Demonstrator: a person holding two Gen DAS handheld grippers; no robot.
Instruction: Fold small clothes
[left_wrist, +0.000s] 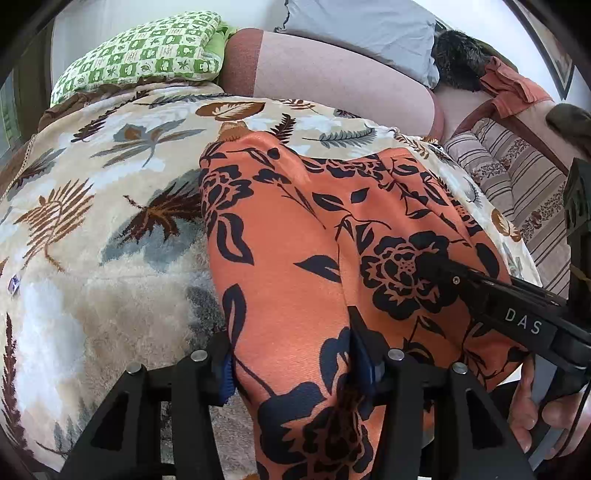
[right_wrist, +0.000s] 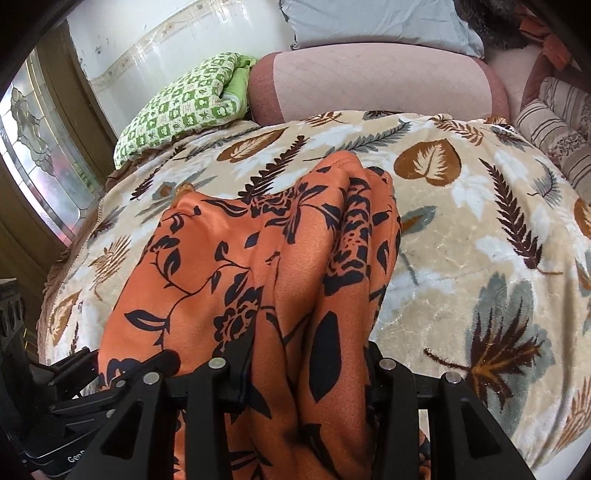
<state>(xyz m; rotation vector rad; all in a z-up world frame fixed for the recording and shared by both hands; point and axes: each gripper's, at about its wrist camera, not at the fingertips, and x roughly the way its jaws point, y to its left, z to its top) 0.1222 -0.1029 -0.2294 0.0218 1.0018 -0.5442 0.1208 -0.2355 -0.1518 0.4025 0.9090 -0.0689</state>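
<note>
Two tongs clamped on orange garment (left_wrist: 280, 258) | black floral print, bunched lengthwise | on leaf-patterned blanket (left_wrist: 92, 229)

Finely ribbed, faintly sheeny orange cloth garment (left_wrist: 295, 258) on plush, fuzzy leaf-print blanket (left_wrist: 92, 221); matt black plastic claws, the left claw (left_wrist: 299, 373)

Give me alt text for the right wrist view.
An orange garment with black floral print drapes from the right hand-held gripper, bunched between its fingers, down onto a beige leaf-patterned blanket. Behind lie a green checked pillow, a pink bolster and a grey pillow.
</note>
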